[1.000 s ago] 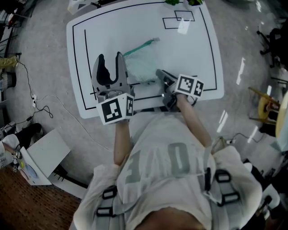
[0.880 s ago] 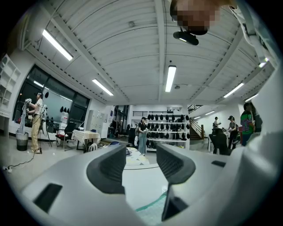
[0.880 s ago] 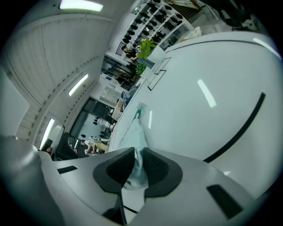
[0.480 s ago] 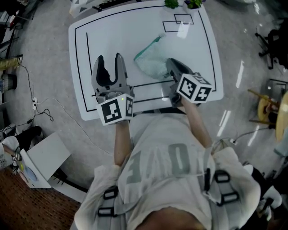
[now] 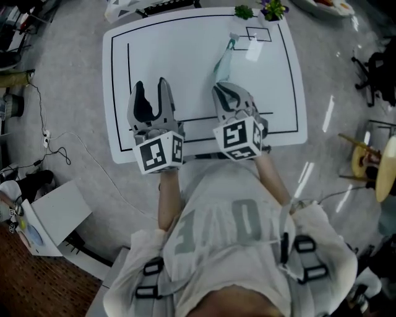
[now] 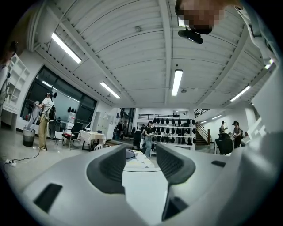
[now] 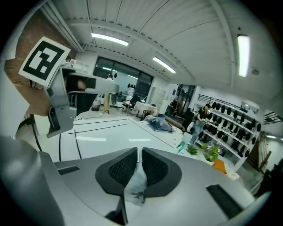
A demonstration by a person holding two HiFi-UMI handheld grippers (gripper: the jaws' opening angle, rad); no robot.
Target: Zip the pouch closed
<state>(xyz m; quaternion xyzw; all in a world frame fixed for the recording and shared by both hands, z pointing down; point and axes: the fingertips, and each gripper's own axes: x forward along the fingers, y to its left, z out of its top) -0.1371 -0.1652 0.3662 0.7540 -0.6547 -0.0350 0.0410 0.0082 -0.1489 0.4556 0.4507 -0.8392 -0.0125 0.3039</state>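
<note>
The pouch [image 5: 221,62] is pale and translucent with a teal zipper edge. It is lifted off the white table [image 5: 173,56] and seen edge-on, stretching away from me toward the far edge. My right gripper [image 5: 224,88] is shut on its near end. In the right gripper view the jaws [image 7: 138,152] pinch a fold of the pale fabric [image 7: 134,181]. My left gripper [image 5: 150,83] hovers open to the left of it, apart from the pouch. Nothing lies between its jaws [image 6: 139,152] in the left gripper view. That gripper's marker cube [image 7: 44,59] shows at the left of the right gripper view.
Two small green plants [image 5: 244,11] [image 5: 273,9] stand at the table's far edge. A black outlined rectangle [image 5: 257,34] is drawn near them. Cables and boxes lie on the floor to the left. People and tables stand far off across the room.
My right gripper has risen and rolled over, so its marker cube now faces me. The pouch came up from lying flat and now hangs edge-on. The left gripper shifted only slightly.
</note>
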